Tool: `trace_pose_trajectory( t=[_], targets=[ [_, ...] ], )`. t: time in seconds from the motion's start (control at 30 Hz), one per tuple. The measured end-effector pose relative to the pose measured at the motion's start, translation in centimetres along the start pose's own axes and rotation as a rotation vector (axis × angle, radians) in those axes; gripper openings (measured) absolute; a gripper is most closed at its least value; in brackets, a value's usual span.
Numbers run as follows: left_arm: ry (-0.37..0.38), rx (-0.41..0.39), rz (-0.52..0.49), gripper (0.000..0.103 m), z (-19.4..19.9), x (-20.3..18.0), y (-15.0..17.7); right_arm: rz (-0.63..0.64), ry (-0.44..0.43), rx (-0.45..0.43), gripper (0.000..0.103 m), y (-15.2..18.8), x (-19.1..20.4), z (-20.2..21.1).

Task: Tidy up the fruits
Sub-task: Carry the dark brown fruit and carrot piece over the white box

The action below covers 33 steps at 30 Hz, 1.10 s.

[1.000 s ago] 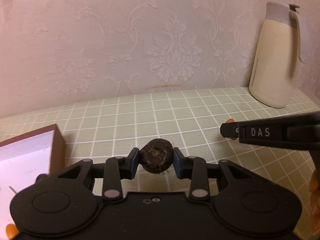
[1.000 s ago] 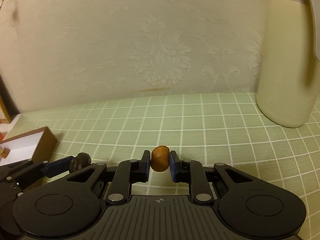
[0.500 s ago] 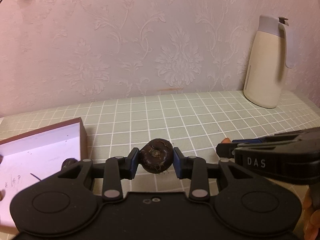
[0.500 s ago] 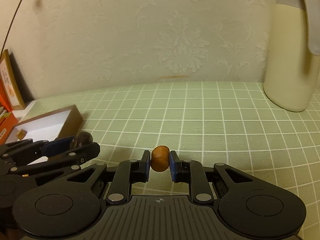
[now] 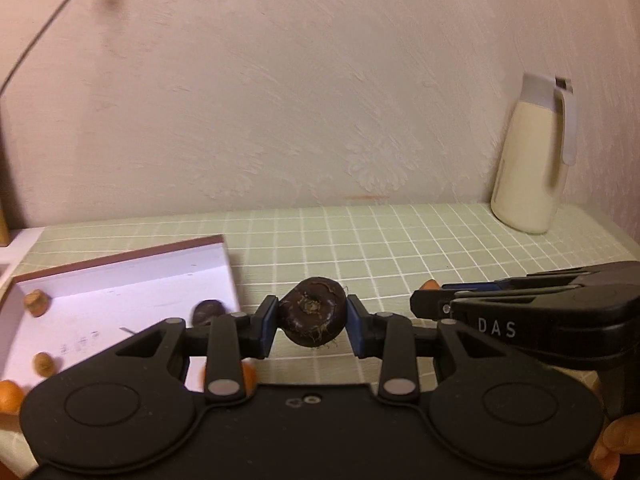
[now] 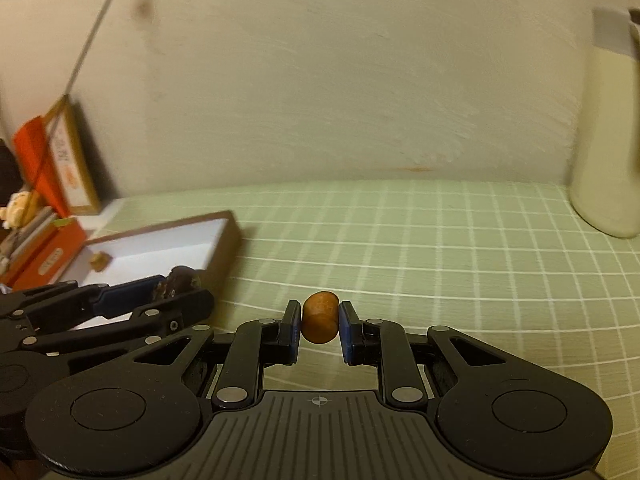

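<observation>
Right now each gripper carries one piece of fruit above the table, which is covered in a pale green cloth with a white grid. The left gripper has its jaws closed most of the way on a dark brown, round, flattish fruit with a ringed top and small root hairs underneath; both blue pads press on its sides and it hangs clear of the cloth. The right gripper has its jaws nearly together on a small orange-brown fruit, barrel-shaped, pinched between the pads.

The two grippers sit side by side, the left one close in at the right one's left, its tip over the near corner of a shallow box. That box has brown walls and a white floor and lies on the table to the left. Inside it are a second dark fruit near the right wall and two small brown fruits, well apart from it along the left side.

A cream jug with a grey lid and handle stands at the far right against the patterned wallpaper. Beyond the box, orange boxes and a framed card lean by the wall. Both views are somewhat blurred.
</observation>
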State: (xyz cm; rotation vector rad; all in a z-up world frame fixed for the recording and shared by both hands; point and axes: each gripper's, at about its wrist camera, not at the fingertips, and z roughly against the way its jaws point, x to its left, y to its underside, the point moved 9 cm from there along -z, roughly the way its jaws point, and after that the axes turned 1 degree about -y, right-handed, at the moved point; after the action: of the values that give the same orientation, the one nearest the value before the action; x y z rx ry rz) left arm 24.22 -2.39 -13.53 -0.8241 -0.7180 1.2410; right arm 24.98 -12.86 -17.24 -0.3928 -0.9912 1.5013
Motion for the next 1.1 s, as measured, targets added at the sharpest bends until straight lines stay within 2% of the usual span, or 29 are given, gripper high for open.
trace_pose_trajectory(
  t=[0.27,0.6,0.87,1.1],
  targets=[
    [-0.06,-0.039,0.052,0.026,4.3,3.7,0.9,0.049,-0.102,-0.059,0.02,-0.5,5.8,1.6],
    [-0.165,-0.044,0.129,0.026,7.0,10.1,2.0,0.09,-0.234,-0.081,0.02,-0.7,12.7,1.1],
    [-0.242,-0.056,0.187,0.026,8.0,14.8,2.2,0.109,-0.284,-0.085,0.02,-0.5,15.9,-0.4],
    [-0.279,-0.075,0.215,0.026,8.4,17.1,1.4,0.125,-0.278,-0.109,0.02,-1.1,17.1,-1.4]
  ],
)
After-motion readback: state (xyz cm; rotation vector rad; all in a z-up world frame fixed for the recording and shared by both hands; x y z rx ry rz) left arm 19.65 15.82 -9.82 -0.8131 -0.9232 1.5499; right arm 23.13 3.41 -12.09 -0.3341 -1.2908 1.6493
